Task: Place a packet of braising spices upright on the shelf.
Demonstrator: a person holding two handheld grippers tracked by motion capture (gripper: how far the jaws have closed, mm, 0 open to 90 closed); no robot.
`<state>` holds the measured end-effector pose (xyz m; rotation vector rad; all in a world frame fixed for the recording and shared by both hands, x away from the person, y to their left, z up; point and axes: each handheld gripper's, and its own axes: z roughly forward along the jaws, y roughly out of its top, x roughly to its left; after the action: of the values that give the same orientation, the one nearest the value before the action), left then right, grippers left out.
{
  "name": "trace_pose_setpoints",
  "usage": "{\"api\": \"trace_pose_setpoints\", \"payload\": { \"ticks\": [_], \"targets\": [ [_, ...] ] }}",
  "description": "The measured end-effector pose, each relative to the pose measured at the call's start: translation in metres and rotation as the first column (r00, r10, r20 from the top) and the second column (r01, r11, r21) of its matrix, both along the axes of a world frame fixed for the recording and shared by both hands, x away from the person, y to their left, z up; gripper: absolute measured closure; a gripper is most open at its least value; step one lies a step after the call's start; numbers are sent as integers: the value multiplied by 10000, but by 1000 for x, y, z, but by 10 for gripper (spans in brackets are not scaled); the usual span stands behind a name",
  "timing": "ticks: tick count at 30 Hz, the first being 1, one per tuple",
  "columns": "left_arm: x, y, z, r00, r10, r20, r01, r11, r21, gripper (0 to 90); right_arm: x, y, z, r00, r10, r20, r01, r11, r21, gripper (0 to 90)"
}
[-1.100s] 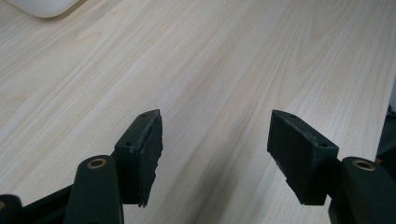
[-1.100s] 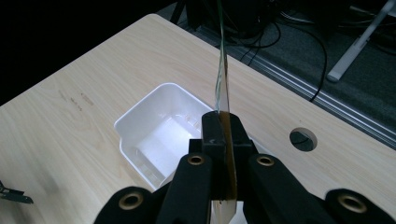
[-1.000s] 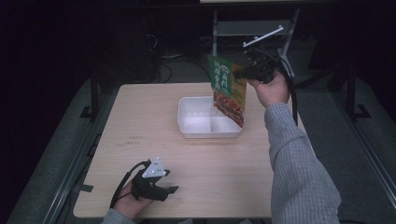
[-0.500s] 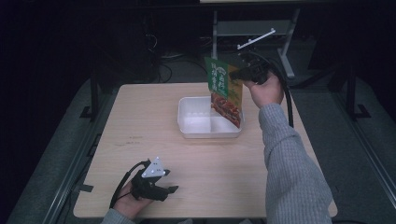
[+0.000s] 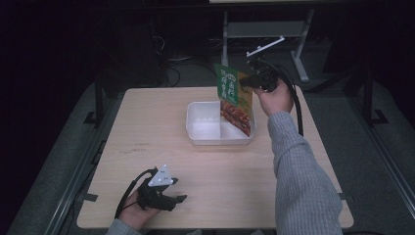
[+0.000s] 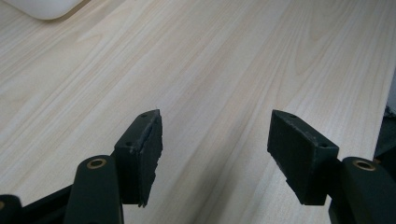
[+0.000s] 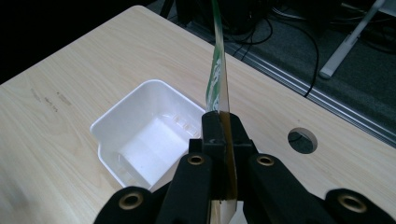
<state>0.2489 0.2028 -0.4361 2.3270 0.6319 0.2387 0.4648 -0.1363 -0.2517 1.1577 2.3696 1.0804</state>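
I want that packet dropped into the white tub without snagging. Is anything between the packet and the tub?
Nothing visible. The right gripper holds the packet upright over the white tub, whose inside looks empty. The left gripper rests open at the near table edge, well away.

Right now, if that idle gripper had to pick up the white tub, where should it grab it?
Best guess: the tub's near rim, from above, one jaw inside and one outside. The walls are thin and upright with a lip, and the packet held by the right gripper hangs over the far right side. The left gripper is open.
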Motion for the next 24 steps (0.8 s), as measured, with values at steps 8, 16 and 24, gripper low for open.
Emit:
{"api": "trace_pose_setpoints", "payload": {
  "ticks": [8,16,24],
  "targets": [
    [0,-1,0,10000,-48,-28,48,10000,39,350,1,1,-8,9999,-27,107,27,10000,-47,899],
    [0,-1,0,10000,-36,-34,36,10000,-2,349,2,3,-12,10000,-8,94,8,10000,-17,899],
    [0,-1,0,10000,-37,-30,37,10000,-5,349,2,2,-15,10000,-3,38,3,10000,-18,898]
  ]
}}
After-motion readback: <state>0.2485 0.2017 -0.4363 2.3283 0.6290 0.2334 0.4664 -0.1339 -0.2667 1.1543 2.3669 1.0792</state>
